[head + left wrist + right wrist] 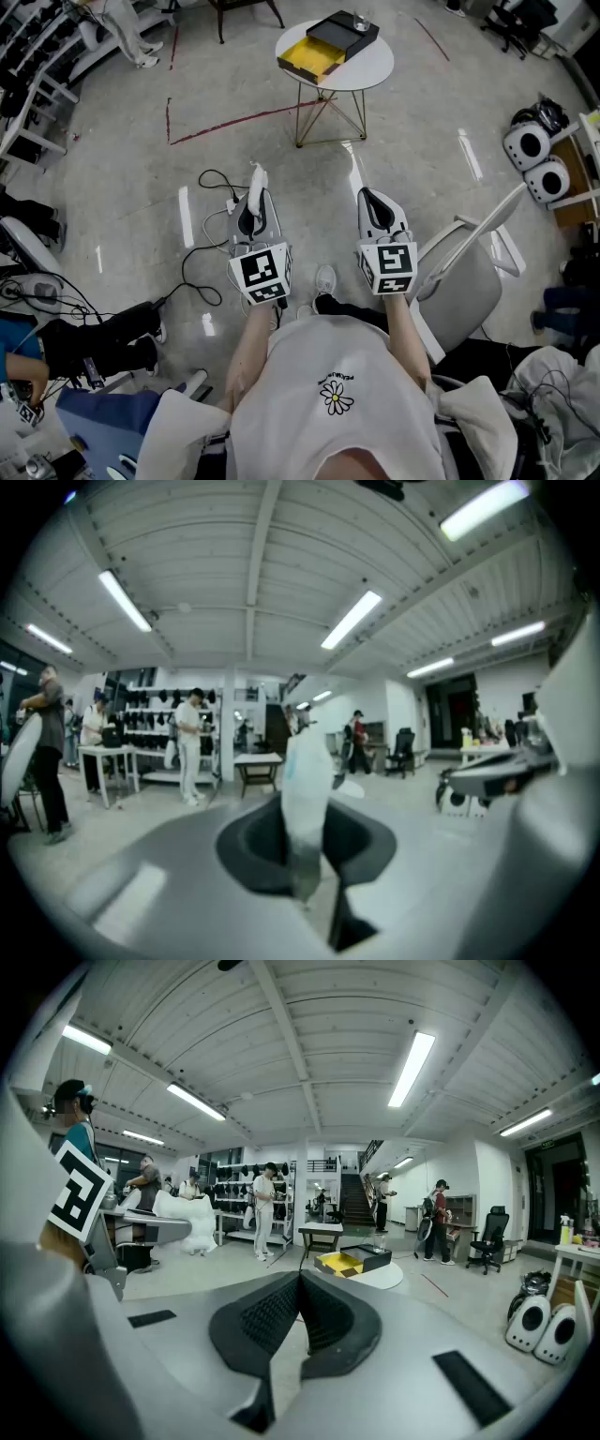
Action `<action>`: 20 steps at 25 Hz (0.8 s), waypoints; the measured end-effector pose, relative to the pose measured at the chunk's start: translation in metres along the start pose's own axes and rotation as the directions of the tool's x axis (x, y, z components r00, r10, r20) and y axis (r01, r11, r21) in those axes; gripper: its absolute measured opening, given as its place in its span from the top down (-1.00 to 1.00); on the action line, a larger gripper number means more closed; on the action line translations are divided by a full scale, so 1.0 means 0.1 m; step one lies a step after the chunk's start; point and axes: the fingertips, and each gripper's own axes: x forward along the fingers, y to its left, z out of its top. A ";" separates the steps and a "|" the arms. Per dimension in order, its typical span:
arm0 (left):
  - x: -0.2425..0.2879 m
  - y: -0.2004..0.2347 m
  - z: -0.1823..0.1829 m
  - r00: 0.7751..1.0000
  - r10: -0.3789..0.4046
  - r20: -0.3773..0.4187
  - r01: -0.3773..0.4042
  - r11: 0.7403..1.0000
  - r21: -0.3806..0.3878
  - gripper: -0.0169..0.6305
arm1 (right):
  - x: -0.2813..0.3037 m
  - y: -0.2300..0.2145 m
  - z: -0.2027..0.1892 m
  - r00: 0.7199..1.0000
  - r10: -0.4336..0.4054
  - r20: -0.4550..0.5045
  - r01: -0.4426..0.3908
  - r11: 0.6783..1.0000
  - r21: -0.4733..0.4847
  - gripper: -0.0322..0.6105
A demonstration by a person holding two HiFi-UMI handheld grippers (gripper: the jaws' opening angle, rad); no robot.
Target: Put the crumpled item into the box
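Note:
My left gripper (254,194) is shut on a white crumpled item (255,176) that sticks out past its tips. In the left gripper view the item (306,789) stands upright between the dark pads (253,841). Beside it, my right gripper (366,195) is shut and holds nothing; its ribbed pads (272,1312) meet at the tip. The box (328,45), black with a yellow inside, lies on a small round white table (370,66) some way ahead of both grippers. The right gripper view shows the box (353,1261) straight ahead.
Black and white cables (214,217) trail on the floor by the left gripper. A grey chair (469,272) stands at the right, with two white devices (536,161) further right. Red tape lines (234,122) mark the floor. People stand at benches (192,747) in the background.

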 end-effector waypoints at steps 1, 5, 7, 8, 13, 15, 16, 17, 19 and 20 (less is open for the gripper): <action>0.03 0.00 0.00 1.000 -0.002 0.003 0.002 1.000 0.003 0.82 | 0.04 -0.02 0.01 1.000 0.002 0.003 -0.002 1.000 0.000 0.90; 0.13 -0.04 -0.02 1.000 -0.014 0.001 0.014 1.000 0.005 0.82 | 0.15 -0.13 0.05 1.000 0.000 0.003 0.000 1.000 -0.004 0.90; 0.16 -0.06 -0.04 1.000 -0.017 -0.010 0.017 1.000 0.002 0.82 | 0.19 -0.17 0.06 1.000 -0.001 -0.002 0.001 1.000 -0.008 0.90; 0.17 -0.07 -0.06 1.000 -0.018 -0.017 0.018 1.000 0.002 0.82 | 0.20 -0.18 0.05 1.000 0.001 -0.004 -0.001 1.000 -0.007 0.90; 0.32 -0.08 -0.11 0.999 -0.018 -0.036 0.019 1.000 0.012 0.82 | 0.31 -0.30 0.00 1.000 0.008 -0.005 -0.008 1.000 0.021 0.90; 0.36 -0.07 -0.07 1.000 -0.009 -0.027 0.010 1.000 0.015 0.82 | 0.35 -0.36 0.01 1.000 0.020 0.002 -0.020 0.999 0.039 0.90; 0.39 -0.06 -0.05 1.000 -0.004 -0.021 0.004 1.000 0.015 0.82 | 0.38 -0.41 0.01 1.000 0.025 0.002 -0.025 0.999 0.045 0.90; 0.42 -0.05 -0.04 1.000 0.000 -0.018 0.000 1.000 0.014 0.82 | 0.42 -0.46 0.01 1.000 0.027 -0.002 -0.027 0.998 0.050 0.90; 0.50 -0.02 -0.03 1.000 0.005 -0.016 -0.005 1.000 0.019 0.82 | 0.52 -0.54 -0.03 1.000 0.026 -0.017 -0.025 0.998 0.053 0.90; 0.55 0.00 -0.04 1.000 0.008 -0.016 -0.008 1.000 0.022 0.82 | 0.57 -0.57 -0.05 0.999 0.027 -0.024 -0.025 0.998 0.051 0.90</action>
